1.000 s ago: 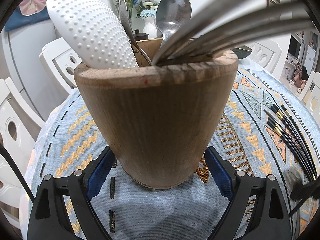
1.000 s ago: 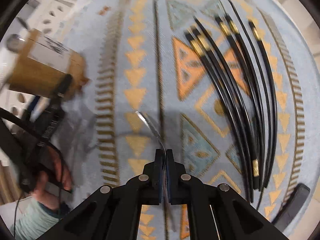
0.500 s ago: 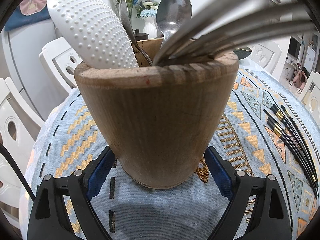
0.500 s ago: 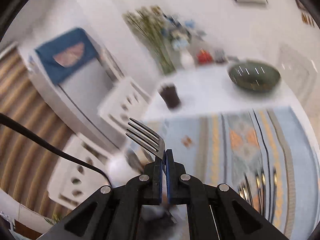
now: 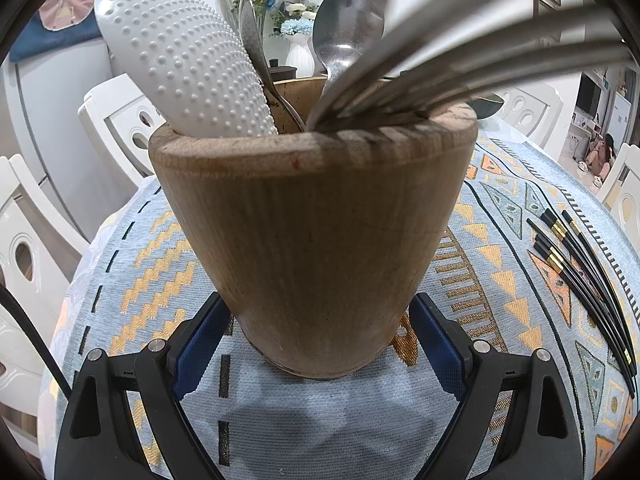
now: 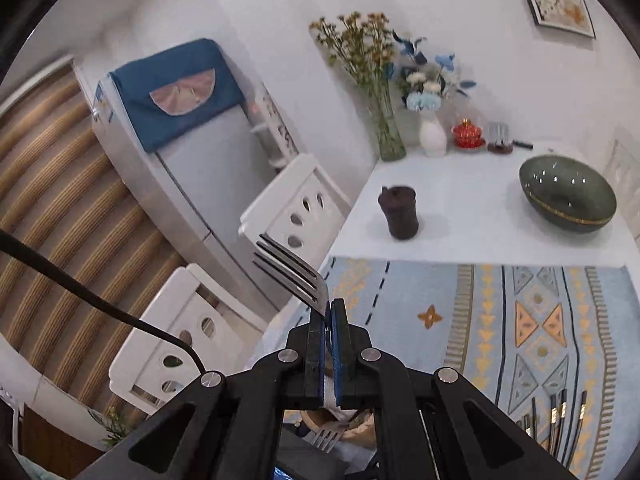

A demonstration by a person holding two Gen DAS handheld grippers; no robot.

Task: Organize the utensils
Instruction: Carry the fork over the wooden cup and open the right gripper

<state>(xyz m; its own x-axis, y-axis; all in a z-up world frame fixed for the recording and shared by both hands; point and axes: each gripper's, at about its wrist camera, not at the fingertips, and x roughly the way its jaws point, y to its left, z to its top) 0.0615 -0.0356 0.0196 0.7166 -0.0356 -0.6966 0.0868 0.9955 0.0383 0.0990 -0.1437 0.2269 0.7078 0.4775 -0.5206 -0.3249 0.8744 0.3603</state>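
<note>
A wooden utensil holder [image 5: 316, 240] stands on the patterned cloth between the blue pads of my left gripper [image 5: 316, 340], which is closed on its base. It holds a white dotted ladle [image 5: 184, 64], a metal spoon [image 5: 344, 36] and several forks [image 5: 460, 56]. My right gripper [image 6: 328, 312] is shut on a metal fork [image 6: 288, 272], tines up and tilted left, held above the holder; the holder's rim [image 6: 352, 426] shows below the jaws. Several black chopsticks [image 5: 584, 276] lie on the cloth to the right.
White chairs [image 6: 292, 212] stand along the table's left side. A dark cup [image 6: 400, 212], a green bowl [image 6: 568, 196], vases of flowers [image 6: 384, 128] and a red pot [image 6: 466, 134] sit at the far end of the table. A fridge [image 6: 192, 152] stands behind.
My right gripper lifted the fork off the cloth near the chopsticks and swung it up over the holder, tines up. The left gripper and holder have not moved.
</note>
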